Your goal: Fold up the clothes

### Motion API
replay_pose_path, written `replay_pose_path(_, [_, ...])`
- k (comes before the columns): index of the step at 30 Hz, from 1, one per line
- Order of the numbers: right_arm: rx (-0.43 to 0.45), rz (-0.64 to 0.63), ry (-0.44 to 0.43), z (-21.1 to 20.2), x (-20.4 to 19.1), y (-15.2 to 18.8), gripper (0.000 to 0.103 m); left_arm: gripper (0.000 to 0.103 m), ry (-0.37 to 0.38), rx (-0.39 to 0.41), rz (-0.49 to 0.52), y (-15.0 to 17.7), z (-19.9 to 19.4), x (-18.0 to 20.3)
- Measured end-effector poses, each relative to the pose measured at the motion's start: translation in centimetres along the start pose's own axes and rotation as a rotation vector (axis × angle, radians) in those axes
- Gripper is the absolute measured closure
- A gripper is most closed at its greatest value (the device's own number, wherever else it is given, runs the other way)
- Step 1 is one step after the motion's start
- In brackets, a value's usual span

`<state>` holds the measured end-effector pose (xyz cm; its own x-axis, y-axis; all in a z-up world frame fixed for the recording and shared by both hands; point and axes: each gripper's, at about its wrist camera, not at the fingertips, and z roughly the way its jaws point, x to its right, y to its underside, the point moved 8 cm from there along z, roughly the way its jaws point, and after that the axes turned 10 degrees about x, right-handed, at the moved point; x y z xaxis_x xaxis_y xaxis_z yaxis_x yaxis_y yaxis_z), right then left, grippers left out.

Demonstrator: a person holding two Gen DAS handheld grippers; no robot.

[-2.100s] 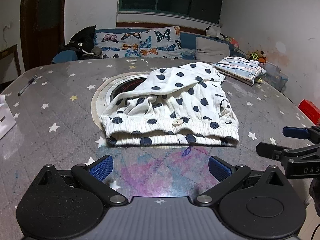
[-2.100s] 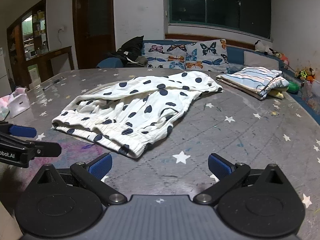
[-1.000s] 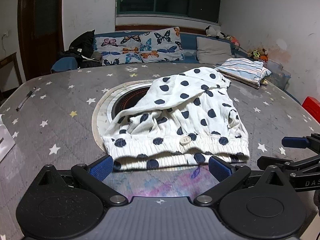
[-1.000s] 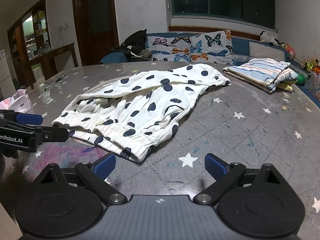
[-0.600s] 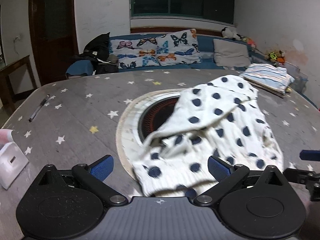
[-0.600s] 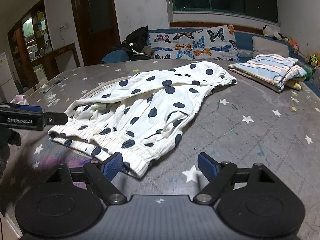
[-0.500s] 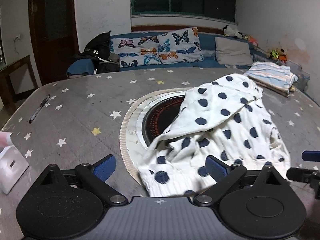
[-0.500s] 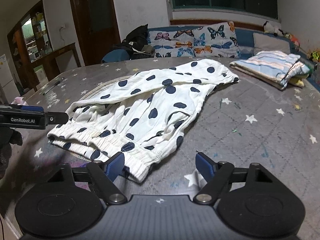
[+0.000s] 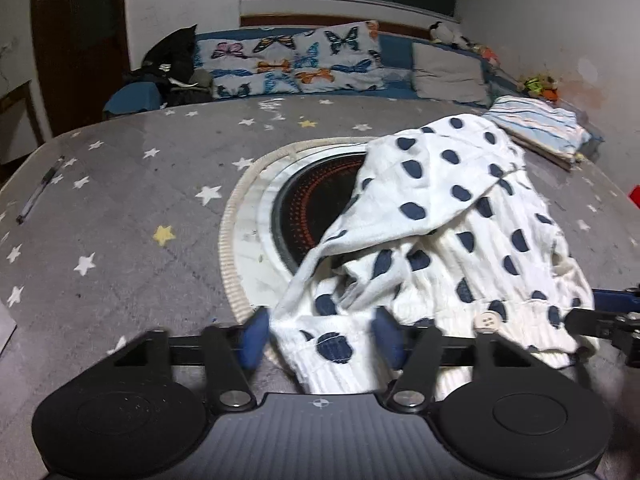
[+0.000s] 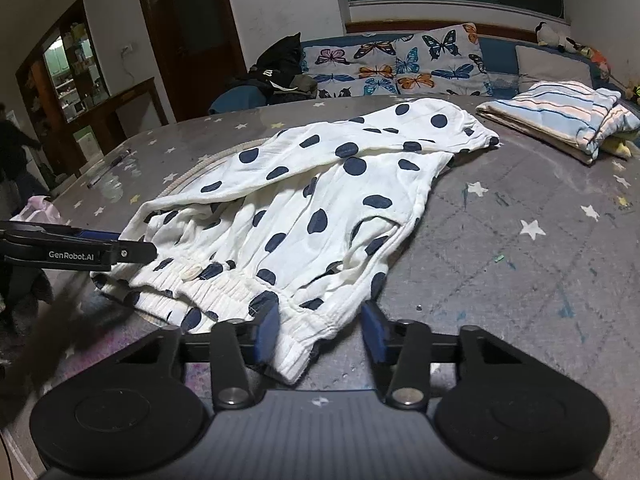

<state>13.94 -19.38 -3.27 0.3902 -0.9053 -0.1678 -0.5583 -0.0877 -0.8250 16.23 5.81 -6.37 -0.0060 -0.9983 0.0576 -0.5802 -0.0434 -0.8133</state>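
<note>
White trousers with dark blue dots (image 9: 440, 220) lie crumpled on the grey star-print table (image 9: 120, 220), elastic waistband toward me. My left gripper (image 9: 322, 336) straddles the waistband's left corner. Its jaws are closing, the blue pads blurred and not pinching the cloth. In the right wrist view the trousers (image 10: 320, 200) spread away from my right gripper (image 10: 320, 330). That gripper is closing around the waistband's right corner, with a gap still at its right pad. Each gripper shows in the other's view: the right gripper (image 9: 600, 320) and the left gripper (image 10: 120, 248).
A round hotplate inset (image 9: 312, 200) lies partly under the trousers. A folded striped cloth (image 10: 560, 116) sits at the table's far right, a pen (image 9: 38, 192) at the far left. A sofa with butterfly cushions (image 10: 400, 64) stands behind the table.
Both grippers moved forward onto the waistband, one at each corner. Their jaws went from wide open to narrow around the cloth.
</note>
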Motion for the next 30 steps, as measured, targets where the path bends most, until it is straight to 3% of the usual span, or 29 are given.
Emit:
replay_pose_path(3, [0.003, 0.01, -0.015, 0.0, -0.2, -0.1, 0.08, 0.08, 0.029, -0.012, -0.019, 0.0, -0.2, 0.1])
replay_pose_path(6, [0.014, 0.005, -0.008, -0.4, -0.1, -0.2, 0.09, 0.085, 0.055, -0.012, -0.017, 0.2, -1.1, 0.6])
replay_pose_path(11, [0.01, -0.023, -0.025, -2.4, 0.0, 0.0, 0.093, 0.088, 0.113, -0.011, 0.024, 1.0, -3.6, 2.2])
replay_pose_path(20, [-0.055, -0.06, -0.087, -8.3, -0.1, 2.4, 0.093, 0.089, 0.244, -0.059, 0.108, 4.7, -9.0, 5.2])
replay_pose_path(25, [-0.101, -0.065, -0.126, -11.0, -0.6, 3.9, 0.092, 0.088, 0.275, -0.079, 0.124, 6.5, -11.0, 6.2])
replay_pose_path(28, [-0.1, -0.058, -0.128, -11.9, -0.1, 3.5, 0.085, 0.084, 0.273, -0.061, 0.13, 6.2, -11.7, 6.3])
replay_pose_path(30, [-0.087, -0.052, -0.122, -12.2, 0.4, 2.7, 0.084, 0.071, 0.267, -0.045, 0.138, 5.8, -12.0, 6.3])
